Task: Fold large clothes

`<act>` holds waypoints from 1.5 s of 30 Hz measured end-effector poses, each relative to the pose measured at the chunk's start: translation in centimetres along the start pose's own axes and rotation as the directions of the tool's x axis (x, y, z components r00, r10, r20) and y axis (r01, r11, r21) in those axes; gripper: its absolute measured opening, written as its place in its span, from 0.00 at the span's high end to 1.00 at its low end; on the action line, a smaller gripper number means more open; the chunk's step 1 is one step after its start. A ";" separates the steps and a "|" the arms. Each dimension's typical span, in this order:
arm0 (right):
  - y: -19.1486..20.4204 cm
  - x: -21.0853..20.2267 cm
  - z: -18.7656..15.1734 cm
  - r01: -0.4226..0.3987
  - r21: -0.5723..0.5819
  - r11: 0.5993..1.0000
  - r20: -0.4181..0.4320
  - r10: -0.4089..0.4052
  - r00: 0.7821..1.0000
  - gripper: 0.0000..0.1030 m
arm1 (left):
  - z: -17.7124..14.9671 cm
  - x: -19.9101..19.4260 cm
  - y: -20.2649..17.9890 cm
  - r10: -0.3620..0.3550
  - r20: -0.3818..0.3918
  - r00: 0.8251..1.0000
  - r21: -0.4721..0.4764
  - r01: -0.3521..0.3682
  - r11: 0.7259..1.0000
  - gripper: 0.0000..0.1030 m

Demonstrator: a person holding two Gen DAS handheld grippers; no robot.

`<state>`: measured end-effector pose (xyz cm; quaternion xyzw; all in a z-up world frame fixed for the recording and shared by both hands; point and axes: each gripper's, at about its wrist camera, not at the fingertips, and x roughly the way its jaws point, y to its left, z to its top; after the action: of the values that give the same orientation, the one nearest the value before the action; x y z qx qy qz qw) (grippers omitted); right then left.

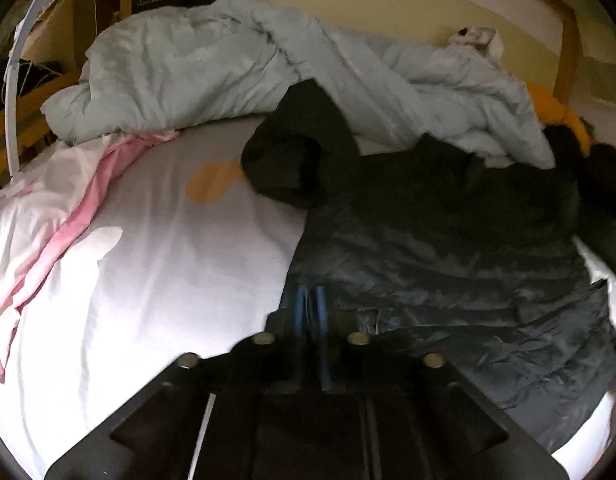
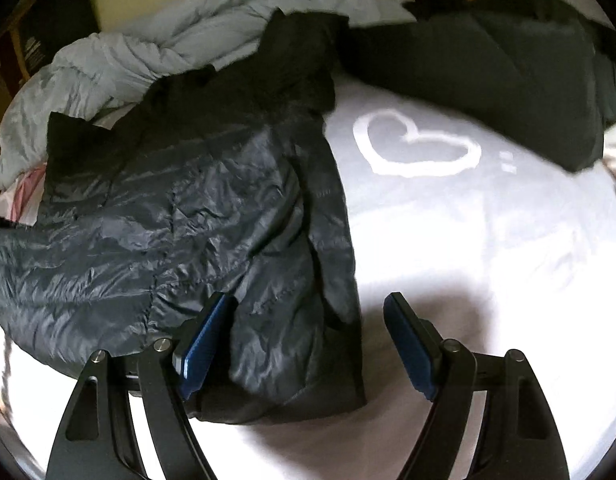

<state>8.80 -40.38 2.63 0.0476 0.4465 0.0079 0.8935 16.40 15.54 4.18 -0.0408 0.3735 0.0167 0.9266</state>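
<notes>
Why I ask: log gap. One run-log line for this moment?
left gripper: nearly closed at jacket edge, grip unclear | right gripper: open, straddling jacket hem

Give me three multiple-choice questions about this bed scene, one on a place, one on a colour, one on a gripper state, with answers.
1. Where does the dark quilted puffer jacket lie?
A. on the white bedsheet
B. on a chair
C. on the floor

2. What colour is the crumpled duvet behind the jacket?
A. red
B. pale blue
C. brown

3. How do the right gripper jaws stand?
A. clamped shut on the sheet
B. out of view
C. wide apart

Answers: 1 A, sheet shows on both sides of the jacket. 2 B, its folds read pale blue in both views. 3 C, the blue pads stand far apart over the jacket's edge.
</notes>
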 end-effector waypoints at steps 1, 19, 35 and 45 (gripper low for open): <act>0.2 -0.2 0.1 -0.007 -0.014 1.000 0.013 0.007 1.000 0.22 | -0.2 0.3 0.0 -0.002 -0.016 1.000 0.004 0.002 1.000 0.64; 1.0 -1.7 -0.4 0.072 -0.027 0.997 0.081 -0.070 0.994 0.96 | -2.9 -4.6 1.5 -0.220 -0.079 0.972 -0.142 0.207 0.968 0.17; -1.1 -1.9 -0.1 0.003 0.079 0.997 0.071 -0.009 0.997 0.79 | -6.5 3.9 2.0 0.233 -0.218 0.948 -0.012 -0.241 0.970 0.46; -0.4 -2.3 -0.3 0.005 0.040 0.999 0.072 -0.008 0.997 0.76 | -5.7 0.4 0.3 0.190 -0.077 0.979 0.035 -0.188 0.982 0.53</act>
<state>7.16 -40.92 4.19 0.0643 0.4140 -0.0058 0.9080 12.71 15.36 -0.24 0.0070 0.4127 0.0979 0.9056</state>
